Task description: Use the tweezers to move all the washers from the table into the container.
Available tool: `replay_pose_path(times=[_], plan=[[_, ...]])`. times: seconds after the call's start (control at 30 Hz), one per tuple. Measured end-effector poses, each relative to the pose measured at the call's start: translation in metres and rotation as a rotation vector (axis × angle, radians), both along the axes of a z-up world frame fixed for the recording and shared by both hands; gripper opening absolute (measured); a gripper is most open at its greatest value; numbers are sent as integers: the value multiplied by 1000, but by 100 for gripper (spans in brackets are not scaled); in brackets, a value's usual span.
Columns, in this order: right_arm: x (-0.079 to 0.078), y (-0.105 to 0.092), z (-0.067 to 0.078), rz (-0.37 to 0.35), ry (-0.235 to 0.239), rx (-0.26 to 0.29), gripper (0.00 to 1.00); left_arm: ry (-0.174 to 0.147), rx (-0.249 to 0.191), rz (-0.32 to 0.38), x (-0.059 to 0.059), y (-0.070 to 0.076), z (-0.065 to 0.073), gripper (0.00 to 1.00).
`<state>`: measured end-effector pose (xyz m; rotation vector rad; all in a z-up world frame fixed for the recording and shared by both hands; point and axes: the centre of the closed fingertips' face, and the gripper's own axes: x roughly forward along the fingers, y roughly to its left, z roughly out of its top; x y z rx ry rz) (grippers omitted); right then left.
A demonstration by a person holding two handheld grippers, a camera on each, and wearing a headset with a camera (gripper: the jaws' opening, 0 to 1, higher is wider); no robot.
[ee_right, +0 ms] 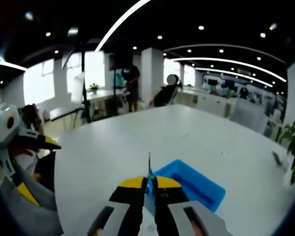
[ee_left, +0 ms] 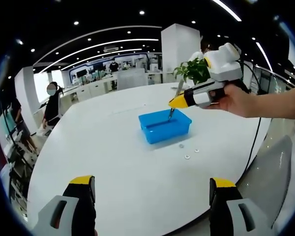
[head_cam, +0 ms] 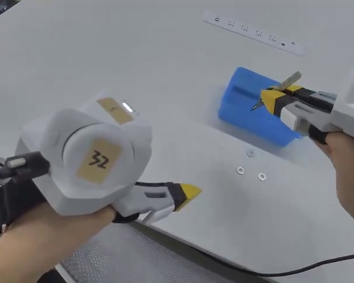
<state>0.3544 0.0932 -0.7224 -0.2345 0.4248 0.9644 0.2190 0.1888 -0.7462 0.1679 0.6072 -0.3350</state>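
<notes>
The blue container (head_cam: 242, 97) (ee_left: 160, 133) (ee_right: 199, 188) stands on the white table. My right gripper (head_cam: 270, 98) (ee_left: 178, 102) (ee_right: 148, 185) hovers over it, shut on metal tweezers (head_cam: 290, 79) (ee_left: 177, 93) (ee_right: 149, 169) whose tips point down into the container. Whether the tips hold a washer is too small to tell. Three washers (head_cam: 249, 154) (head_cam: 240, 171) (head_cam: 261, 176) lie on the table just in front of the container, also seen as washers (ee_left: 187, 157) in the left gripper view. My left gripper (head_cam: 187, 191) (ee_left: 151, 189) stands open near the table's front edge, with nothing between its jaws.
A white power strip (head_cam: 253, 32) lies at the far side of the table. A black cable (head_cam: 318, 262) crosses the near right corner. A potted plant (ee_left: 194, 71) stands behind the right gripper. People sit and stand at other desks in the background.
</notes>
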Motion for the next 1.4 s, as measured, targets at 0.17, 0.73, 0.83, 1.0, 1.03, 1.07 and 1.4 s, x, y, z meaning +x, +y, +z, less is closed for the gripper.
replay_pose_path(times=[0.17, 0.73, 0.83, 1.0, 1.03, 1.07, 1.4], plan=[[-16, -9, -17, -18, 51, -5, 3, 0, -5, -1, 0, -2, 0, 99], [-43, -23, -72, -14, 162, -88, 3, 8, -6, -6, 1, -4, -3, 99], [-45, -23, -74, -14, 162, -95, 3, 9, -2, -7, 1, -3, -3, 99], [-45, -25, -79, -9, 162, -117, 3, 8, -1, -11, 1, -4, -2, 99], [-45, -26, -80, -10, 163, -117, 3, 8, 0, -11, 1, -4, -2, 99], [-45, -26, -81, -14, 166, -115, 3, 8, 1, -12, 1, -4, -2, 99], [-48, -25, -85, -29, 164, -99, 3, 11, 0, -10, 1, -4, -4, 99]])
